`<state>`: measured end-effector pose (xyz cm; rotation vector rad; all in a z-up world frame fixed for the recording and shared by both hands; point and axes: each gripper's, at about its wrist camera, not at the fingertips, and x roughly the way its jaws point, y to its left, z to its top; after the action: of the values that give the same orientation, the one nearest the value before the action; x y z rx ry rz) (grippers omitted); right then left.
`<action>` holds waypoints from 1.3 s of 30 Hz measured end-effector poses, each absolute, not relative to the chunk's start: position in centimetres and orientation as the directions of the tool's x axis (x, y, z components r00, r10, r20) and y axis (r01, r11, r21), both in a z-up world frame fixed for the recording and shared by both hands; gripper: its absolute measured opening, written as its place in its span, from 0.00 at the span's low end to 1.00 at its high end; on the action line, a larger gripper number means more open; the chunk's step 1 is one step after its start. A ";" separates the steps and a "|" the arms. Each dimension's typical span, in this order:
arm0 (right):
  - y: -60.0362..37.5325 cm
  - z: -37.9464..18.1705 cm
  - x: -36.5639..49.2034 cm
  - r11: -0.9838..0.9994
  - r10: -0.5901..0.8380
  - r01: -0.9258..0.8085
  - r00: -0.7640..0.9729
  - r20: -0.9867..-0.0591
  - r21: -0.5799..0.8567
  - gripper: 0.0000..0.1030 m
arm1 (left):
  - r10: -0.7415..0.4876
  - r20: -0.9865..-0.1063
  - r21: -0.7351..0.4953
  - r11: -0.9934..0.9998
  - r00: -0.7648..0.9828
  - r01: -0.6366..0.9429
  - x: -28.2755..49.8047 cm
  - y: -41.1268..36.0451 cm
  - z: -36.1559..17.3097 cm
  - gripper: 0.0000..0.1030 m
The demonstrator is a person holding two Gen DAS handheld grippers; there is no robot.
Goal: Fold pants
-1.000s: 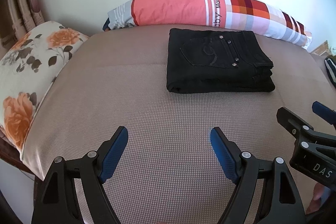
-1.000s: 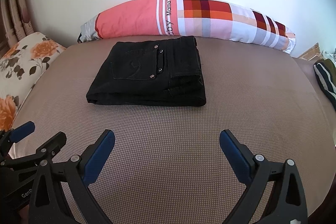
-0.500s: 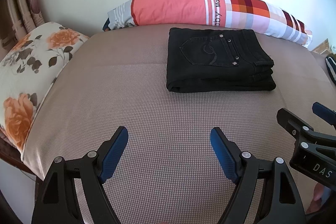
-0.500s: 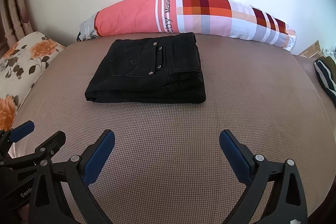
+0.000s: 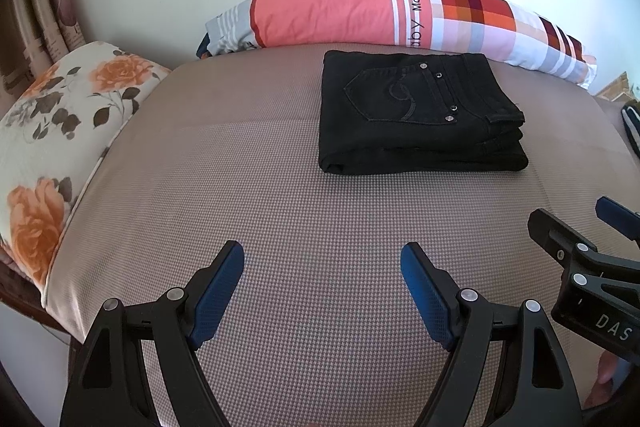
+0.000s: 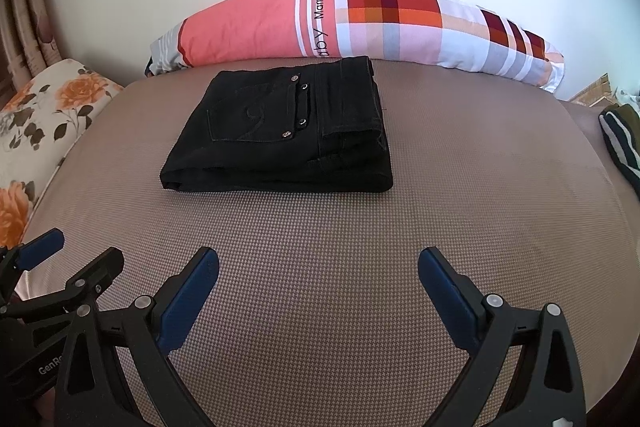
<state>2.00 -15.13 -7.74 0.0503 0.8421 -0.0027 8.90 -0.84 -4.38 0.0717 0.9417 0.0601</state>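
Black pants [image 5: 416, 115] lie folded in a neat rectangle on the tan bed [image 5: 280, 211], back pocket up, near the far edge; they also show in the right wrist view [image 6: 288, 135]. My left gripper [image 5: 322, 263] is open and empty over the bed, well short of the pants. My right gripper [image 6: 318, 269] is open and empty, also short of the pants. Each gripper shows at the edge of the other's view: the right gripper [image 5: 580, 227] and the left gripper [image 6: 76, 255].
A long coral and plaid pillow [image 5: 392, 15] lies behind the pants against the white wall. A floral pillow [image 5: 60, 123] lies at the bed's left edge. A dark striped cloth [image 6: 620, 143] lies at the far right.
Both grippers stay open and empty. The views have shifted slightly, with the pants sitting a little lower in the right wrist view.
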 end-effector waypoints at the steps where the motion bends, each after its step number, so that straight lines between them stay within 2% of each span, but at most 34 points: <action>1: -15.1 -7.7 2.0 0.999 0.017 0.023 0.666 -0.746 0.043 0.96 | 0.083 -0.805 0.088 0.996 0.587 -0.020 8.9 -0.8 -4.4 0.78; 39: -15.7 -8.2 2.4 0.998 0.025 0.024 0.654 -0.756 0.054 0.96 | 0.068 -0.817 0.100 0.995 0.573 0.025 9.7 -0.9 -4.8 0.78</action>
<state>2.39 -15.65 -8.21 0.0612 0.8585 0.0005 9.66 -0.90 -4.84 0.1045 0.9614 0.0256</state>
